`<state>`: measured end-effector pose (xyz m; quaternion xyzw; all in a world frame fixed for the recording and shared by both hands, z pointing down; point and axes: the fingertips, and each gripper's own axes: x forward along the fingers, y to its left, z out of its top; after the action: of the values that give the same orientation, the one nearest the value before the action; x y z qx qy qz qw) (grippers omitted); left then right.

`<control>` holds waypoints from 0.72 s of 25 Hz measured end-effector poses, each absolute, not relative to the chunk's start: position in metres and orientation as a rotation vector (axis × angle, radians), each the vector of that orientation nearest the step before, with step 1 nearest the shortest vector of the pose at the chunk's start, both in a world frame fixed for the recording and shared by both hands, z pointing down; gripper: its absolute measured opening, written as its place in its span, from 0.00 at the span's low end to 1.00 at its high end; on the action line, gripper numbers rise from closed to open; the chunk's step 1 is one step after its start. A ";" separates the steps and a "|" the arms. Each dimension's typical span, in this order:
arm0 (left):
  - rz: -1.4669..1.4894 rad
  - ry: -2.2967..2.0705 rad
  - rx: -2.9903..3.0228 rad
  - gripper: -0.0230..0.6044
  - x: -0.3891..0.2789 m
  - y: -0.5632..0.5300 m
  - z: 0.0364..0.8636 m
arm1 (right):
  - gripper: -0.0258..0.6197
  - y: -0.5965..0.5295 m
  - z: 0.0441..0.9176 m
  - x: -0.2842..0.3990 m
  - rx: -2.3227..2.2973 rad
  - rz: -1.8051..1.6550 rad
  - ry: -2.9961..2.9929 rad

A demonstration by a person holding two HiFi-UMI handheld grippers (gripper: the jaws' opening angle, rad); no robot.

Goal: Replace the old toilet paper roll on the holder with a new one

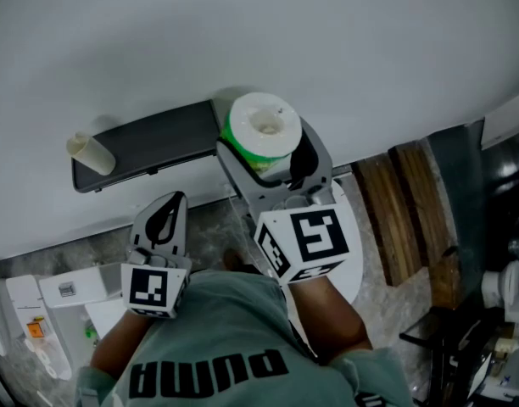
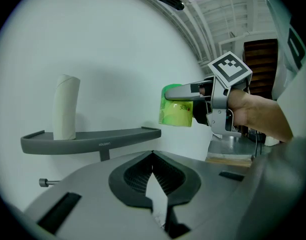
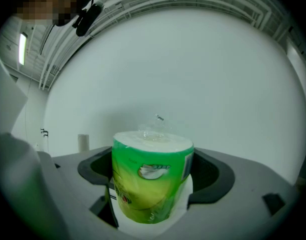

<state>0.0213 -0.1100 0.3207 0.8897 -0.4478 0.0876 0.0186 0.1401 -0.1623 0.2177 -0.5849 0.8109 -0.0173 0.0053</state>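
Grey-green shirt (image 1: 217,350) filled the near edge of the head view, both forearms reaching forward out of it.

- Left gripper (image 1: 168,214): held low, close to the body, below the holder shelf. In its own view the left gripper (image 2: 153,159) had its jaws closed tip to tip, with nothing between them.
- Right gripper (image 1: 272,155): stretched further out and higher, marker cube (image 1: 306,240) facing up. Its jaws were clamped on the new toilet paper roll (image 1: 261,132), one pad on each side.
- In the right gripper view, the right gripper (image 3: 152,176) held the roll (image 3: 150,176) upright. The green wrapper was still on, with a clear plastic twist at the top.
- Roll position: just beside the right end of the holder shelf (image 1: 153,147) in the head view. In the left gripper view, the roll (image 2: 175,109) hung clear of the shelf (image 2: 93,136), off its right end and above its level.
- Bare cardboard tube (image 1: 90,153): stood upright on the shelf's left end, well apart from the roll. It was seen plainly from the left gripper (image 2: 66,106) and small in the right gripper view (image 3: 83,142).
- A short metal pin (image 2: 44,182) stuck out below the shelf's left end.
- Furthest back was the plain white wall (image 1: 344,41) that carried the shelf.
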 end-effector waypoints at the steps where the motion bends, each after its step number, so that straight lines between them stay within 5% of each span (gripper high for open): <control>1: 0.272 -1.387 2.758 0.04 0.026 -0.110 0.321 | 0.73 -0.162 0.218 0.145 -1.831 -0.060 2.534; 18: 0.295 -1.493 2.591 0.04 0.033 -0.130 0.360 | 0.73 -0.202 0.296 0.189 -1.668 -0.574 2.303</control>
<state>0.0330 -0.1299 0.3603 0.8603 -0.4956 0.0978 0.0686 0.1890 -0.2018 0.2959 -0.5709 0.7881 -0.1963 0.1200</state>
